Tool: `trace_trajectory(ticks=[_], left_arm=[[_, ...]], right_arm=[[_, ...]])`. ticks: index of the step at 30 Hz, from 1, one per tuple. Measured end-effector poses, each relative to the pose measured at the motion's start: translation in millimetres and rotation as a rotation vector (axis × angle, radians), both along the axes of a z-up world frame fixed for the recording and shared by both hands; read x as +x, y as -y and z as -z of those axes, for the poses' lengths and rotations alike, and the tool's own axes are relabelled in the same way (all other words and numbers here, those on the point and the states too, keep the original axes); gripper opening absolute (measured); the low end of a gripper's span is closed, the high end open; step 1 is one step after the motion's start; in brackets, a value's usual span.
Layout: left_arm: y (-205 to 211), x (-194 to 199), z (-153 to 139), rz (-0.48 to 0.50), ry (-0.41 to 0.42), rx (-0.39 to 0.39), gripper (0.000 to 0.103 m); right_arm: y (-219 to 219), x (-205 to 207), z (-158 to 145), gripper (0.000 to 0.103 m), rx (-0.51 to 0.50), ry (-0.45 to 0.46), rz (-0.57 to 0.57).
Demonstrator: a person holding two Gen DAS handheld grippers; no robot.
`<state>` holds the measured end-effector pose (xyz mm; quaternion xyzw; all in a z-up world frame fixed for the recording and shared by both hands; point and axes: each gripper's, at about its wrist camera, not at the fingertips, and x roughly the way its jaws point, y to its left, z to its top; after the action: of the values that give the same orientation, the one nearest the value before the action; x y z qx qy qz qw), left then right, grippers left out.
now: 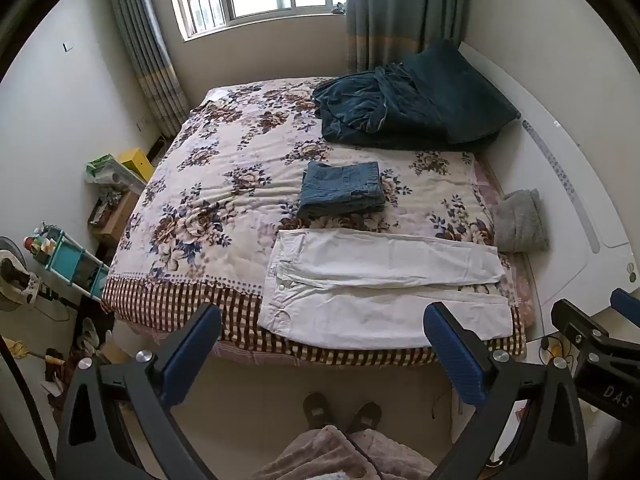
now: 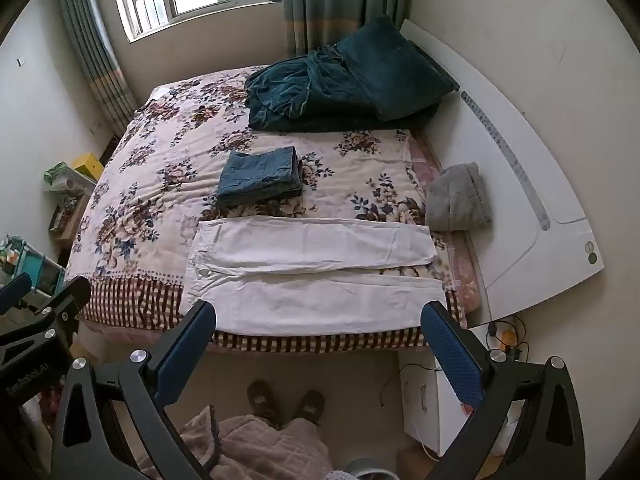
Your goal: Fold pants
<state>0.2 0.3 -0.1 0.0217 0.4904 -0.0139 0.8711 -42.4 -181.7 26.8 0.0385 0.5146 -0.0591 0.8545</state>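
the white pants (image 1: 384,288) lie flat across the near edge of the floral bedspread (image 1: 224,200), legs side by side, waistband apparently to the left. the left gripper (image 1: 322,354) and the right gripper (image 2: 320,350) hang above the bed's edge, well apart from the cloth, both spread wide and empty. folded jeans (image 2: 260,180) sit just beyond the pants.

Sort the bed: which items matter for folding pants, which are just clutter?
Job:
white pants, spread flat at the near edge
left gripper, open
right gripper, open

Lying about:
folded jeans
dark green blanket
grey towel
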Motion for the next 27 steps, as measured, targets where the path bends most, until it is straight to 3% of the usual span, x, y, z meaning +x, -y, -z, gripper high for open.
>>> trace_trajectory(ticks=[27], left_arm=[[-7,5,-18,0.004,0.039,0.021,0.103]], right_arm=[[0,3,-10,0.103,-0.010,0.016,-0.015]])
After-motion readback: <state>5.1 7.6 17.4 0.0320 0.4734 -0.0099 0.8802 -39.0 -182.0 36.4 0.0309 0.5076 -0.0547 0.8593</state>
